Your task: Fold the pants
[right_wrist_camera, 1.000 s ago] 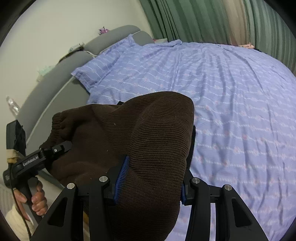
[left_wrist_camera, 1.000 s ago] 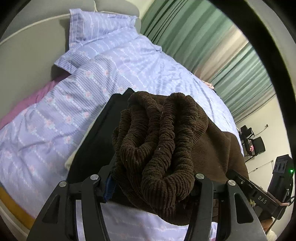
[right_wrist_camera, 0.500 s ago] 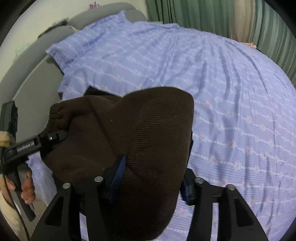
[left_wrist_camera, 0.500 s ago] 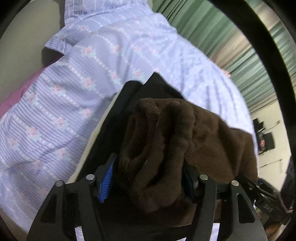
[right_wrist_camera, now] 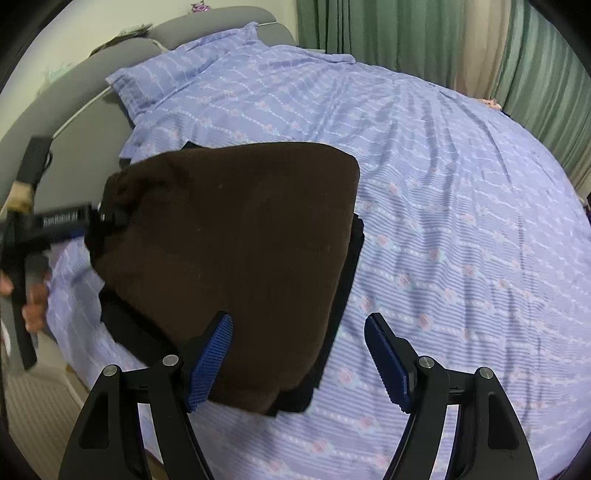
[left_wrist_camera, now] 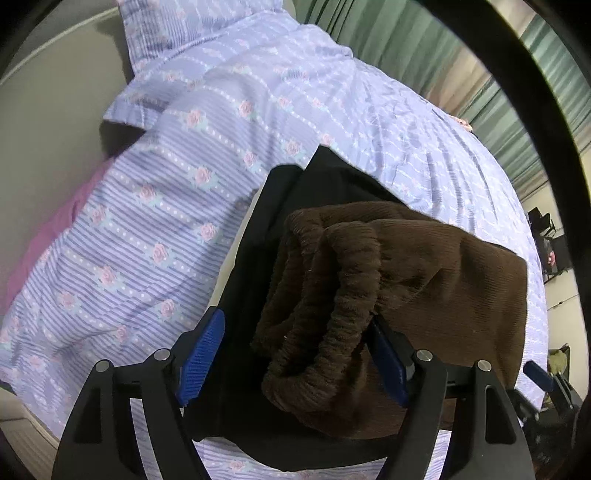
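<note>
The brown ribbed pants (left_wrist_camera: pixel 424 266) lie folded on top of a black folded garment (left_wrist_camera: pixel 273 229) on the bed. Their gathered waistband (left_wrist_camera: pixel 325 325) sits between the fingers of my left gripper (left_wrist_camera: pixel 295 362). That gripper's jaws are opening: the left pad stands clear and the right pad is at the band's edge. In the right wrist view the pants (right_wrist_camera: pixel 240 251) lie flat, with one corner between the opening jaws of my right gripper (right_wrist_camera: pixel 299 362). Its right pad hangs over bare bedspread and neither pad presses. A hand holds the left gripper (right_wrist_camera: pixel 62 221) at the pants' far left end.
A lilac flowered bedspread (right_wrist_camera: pixel 461 221) covers the bed, with a matching pillow (right_wrist_camera: pixel 166 77) against the grey headboard (right_wrist_camera: pixel 74 122). Green curtains (right_wrist_camera: pixel 406 33) hang behind. A pink sheet (left_wrist_camera: pixel 59 236) shows at the bed's left side, where the bed edge and floor lie.
Both grippers sank toward the bed and their jaws widened, letting go of the brown pants. The bundle, held up before, now rests on the black garment.
</note>
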Tool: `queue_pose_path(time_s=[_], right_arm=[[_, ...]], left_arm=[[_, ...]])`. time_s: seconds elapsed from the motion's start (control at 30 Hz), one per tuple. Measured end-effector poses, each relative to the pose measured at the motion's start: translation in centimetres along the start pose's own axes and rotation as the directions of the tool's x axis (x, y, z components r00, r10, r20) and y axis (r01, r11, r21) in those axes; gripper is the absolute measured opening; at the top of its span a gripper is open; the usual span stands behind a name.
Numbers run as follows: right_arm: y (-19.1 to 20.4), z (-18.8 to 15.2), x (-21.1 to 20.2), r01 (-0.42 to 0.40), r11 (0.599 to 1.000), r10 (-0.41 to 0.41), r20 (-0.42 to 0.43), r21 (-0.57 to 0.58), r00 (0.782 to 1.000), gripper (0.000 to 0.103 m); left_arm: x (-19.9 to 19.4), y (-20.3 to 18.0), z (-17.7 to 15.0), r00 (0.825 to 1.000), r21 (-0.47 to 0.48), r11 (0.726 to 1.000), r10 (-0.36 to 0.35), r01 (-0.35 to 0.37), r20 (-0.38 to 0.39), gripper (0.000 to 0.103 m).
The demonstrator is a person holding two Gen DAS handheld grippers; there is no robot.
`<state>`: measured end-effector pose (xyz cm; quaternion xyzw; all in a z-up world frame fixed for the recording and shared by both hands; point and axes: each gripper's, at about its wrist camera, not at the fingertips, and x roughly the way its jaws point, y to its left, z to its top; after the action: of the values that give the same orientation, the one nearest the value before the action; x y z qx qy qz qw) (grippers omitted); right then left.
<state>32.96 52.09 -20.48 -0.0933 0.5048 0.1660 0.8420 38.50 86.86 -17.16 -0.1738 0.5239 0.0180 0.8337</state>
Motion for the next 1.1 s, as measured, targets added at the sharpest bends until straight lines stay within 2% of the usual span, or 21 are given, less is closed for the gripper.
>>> queue_pose_path(time_s=[0.07, 0.17, 0.27, 0.33, 0.5, 0.57, 0.67, 0.7, 0.8, 0.97, 1.1], right_arm=[[0.3, -0.2, -1.1, 0.007, 1.0, -0.007, 0.013, -0.018, 1.0, 0.074], [0.7, -0.6, -3.9, 0.032, 0.999, -0.03, 0.068, -0.039, 0.997, 0.074], [0.5, -0.9, -6.9, 0.047, 0.998, -0.042, 0.13, -0.03, 0.991, 0.076], [0.0, -1.1, -9.6, 0.052, 0.999, -0.048, 0.186, -0.017, 0.981, 0.082], [-3.3, -3.0, -15.9, 0.039, 0.998, -0.051, 0.308, 0.047, 0.95, 0.092], [-5.1, -4.2, -18.2, 0.044, 0.996, -0.068, 0.339, 0.077, 0.938, 0.096], [-8.6, -6.5, -21.8, 0.071, 0.991, -0.11, 0.372, 0.117, 0.922, 0.098], [-10.0, -7.5, -23.2, 0.082, 0.988, -0.126, 0.38, 0.129, 0.916, 0.098], [-13.8, -9.9, -26.5, 0.106, 0.982, -0.159, 0.388, 0.156, 0.908, 0.099], [-20.0, -14.0, -31.3, 0.123, 0.977, -0.183, 0.391, 0.174, 0.902, 0.099], [-25.1, -17.4, -35.3, 0.152, 0.968, -0.221, 0.398, 0.198, 0.89, 0.1]], left_arm=[[-1.2, -0.3, 0.1, 1.0, -0.004, 1.0, -0.005, 0.005, 0.017, 0.079], [-3.9, -1.3, 0.2, 0.996, 0.006, 1.0, 0.009, -0.01, 0.087, 0.087], [-7.5, -2.9, 0.1, 0.985, 0.057, 0.997, 0.041, -0.051, 0.17, 0.088], [-9.7, -4.3, -0.3, 0.977, 0.103, 0.992, 0.055, -0.077, 0.208, 0.089], [-16.6, -10.5, -3.5, 0.951, 0.234, 0.964, 0.052, -0.127, 0.304, 0.098], [-19.1, -13.5, -5.4, 0.936, 0.276, 0.946, 0.071, -0.173, 0.344, 0.103], [-21.5, -17.6, -8.4, 0.913, 0.307, 0.92, 0.109, -0.242, 0.392, 0.103], [-22.3, -19.2, -9.6, 0.91, 0.307, 0.92, 0.108, -0.244, 0.401, 0.103], [-23.9, -23.5, -13.0, 0.918, 0.298, 0.934, 0.069, -0.197, 0.391, 0.103], [-25.4, -31.0, -18.8, 0.917, 0.245, 0.96, 0.028, -0.136, 0.398, 0.103], [-26.4, -37.1, -22.7, 0.919, 0.271, 0.954, 0.01, -0.127, 0.394, 0.103]])
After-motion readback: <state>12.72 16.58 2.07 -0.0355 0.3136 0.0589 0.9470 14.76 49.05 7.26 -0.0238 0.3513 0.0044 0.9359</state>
